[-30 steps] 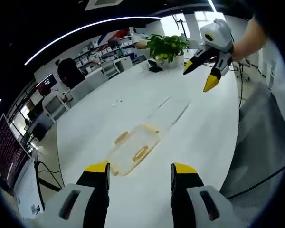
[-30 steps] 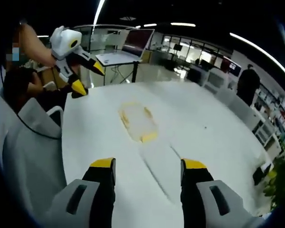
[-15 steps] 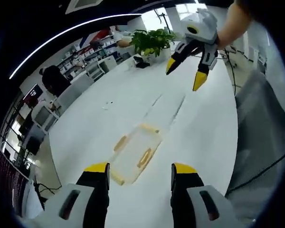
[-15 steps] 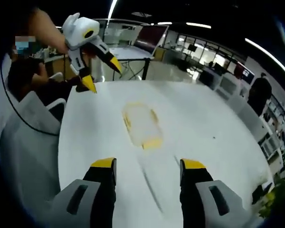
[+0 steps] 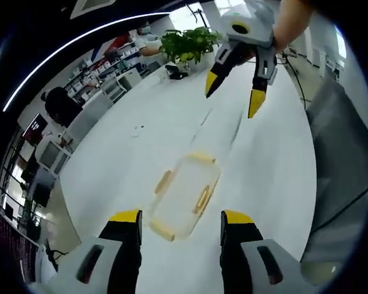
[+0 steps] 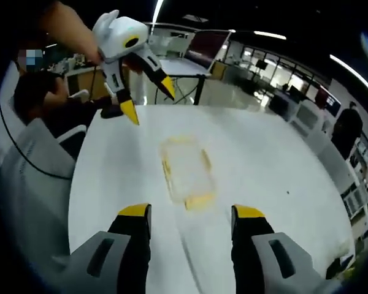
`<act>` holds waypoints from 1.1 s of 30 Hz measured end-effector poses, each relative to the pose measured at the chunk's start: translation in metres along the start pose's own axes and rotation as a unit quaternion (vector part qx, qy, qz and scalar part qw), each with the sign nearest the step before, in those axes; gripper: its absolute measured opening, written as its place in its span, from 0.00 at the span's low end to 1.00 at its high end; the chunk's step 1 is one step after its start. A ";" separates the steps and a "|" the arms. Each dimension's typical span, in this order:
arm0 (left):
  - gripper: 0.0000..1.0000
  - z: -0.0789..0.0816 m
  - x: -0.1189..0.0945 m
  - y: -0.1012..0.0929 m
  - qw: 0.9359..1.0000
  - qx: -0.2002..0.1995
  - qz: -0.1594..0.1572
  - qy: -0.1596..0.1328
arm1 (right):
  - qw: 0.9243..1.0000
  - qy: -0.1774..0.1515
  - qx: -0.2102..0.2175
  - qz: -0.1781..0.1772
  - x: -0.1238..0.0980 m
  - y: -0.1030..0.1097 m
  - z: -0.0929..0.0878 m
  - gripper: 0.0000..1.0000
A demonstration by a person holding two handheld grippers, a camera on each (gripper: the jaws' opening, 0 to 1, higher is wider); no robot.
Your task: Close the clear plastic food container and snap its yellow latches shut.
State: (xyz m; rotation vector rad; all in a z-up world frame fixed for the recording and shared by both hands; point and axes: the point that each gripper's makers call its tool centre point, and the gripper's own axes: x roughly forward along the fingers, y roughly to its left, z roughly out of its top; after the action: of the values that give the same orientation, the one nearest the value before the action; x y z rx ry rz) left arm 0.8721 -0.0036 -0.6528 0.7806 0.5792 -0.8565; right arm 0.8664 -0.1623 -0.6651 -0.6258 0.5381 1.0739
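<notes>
Both grippers hang spread above the clear rectangular plastic container with yellow latches; pressing off-centre could skid it toward 12 o'clock across the white counter.

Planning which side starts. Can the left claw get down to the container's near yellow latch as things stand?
Probably yes: the open left claw hangs just above the container, nothing lying between it and the near latch.

Bright, even light falls from long ceiling strip lights and washes the white surface nearly shadowless. Fisheye bending curves the strips and squeezes the edges. The clear container looks soft and pale, slightly blurred against the glare.
</notes>
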 end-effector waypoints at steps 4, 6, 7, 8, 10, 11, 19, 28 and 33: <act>0.46 -0.003 0.007 0.007 1.000 0.006 -0.005 0.004 | 1.000 0.004 -0.006 0.010 0.009 -0.003 -0.001 0.49; 0.46 -0.005 0.010 0.009 1.000 0.010 -0.009 0.005 | 1.000 0.005 -0.006 0.012 0.014 -0.006 -0.001 0.49; 0.46 -0.007 0.012 0.011 1.000 0.012 -0.012 0.008 | 1.000 0.005 -0.005 0.014 0.016 -0.007 -0.001 0.49; 0.46 -0.009 0.014 0.012 1.000 0.012 -0.015 0.010 | 1.000 0.006 -0.005 0.015 0.018 -0.008 -0.001 0.49; 0.46 -0.012 0.016 0.014 1.000 0.017 -0.020 0.015 | 1.000 0.009 -0.002 0.021 0.022 -0.009 -0.001 0.49; 0.46 -0.014 0.018 0.015 0.999 0.019 -0.022 0.017 | 1.000 0.009 -0.003 0.023 0.024 -0.010 -0.001 0.49; 0.47 -0.032 0.031 0.018 0.994 0.057 -0.076 0.055 | 0.999 0.017 -0.007 0.047 0.043 -0.012 0.004 0.49; 0.47 -0.036 0.048 0.028 0.991 0.067 -0.098 0.057 | 0.997 0.035 -0.015 0.070 0.059 -0.012 0.000 0.49; 0.48 -0.047 0.055 0.027 0.985 0.088 -0.129 0.072 | 0.995 0.046 -0.026 0.085 0.070 -0.011 -0.002 0.49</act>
State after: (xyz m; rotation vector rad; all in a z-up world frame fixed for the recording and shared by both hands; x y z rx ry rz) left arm 0.9173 0.0211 -0.7101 0.9471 0.7515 -1.1073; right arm 0.9033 -0.1238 -0.7116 -0.6874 0.6541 1.2261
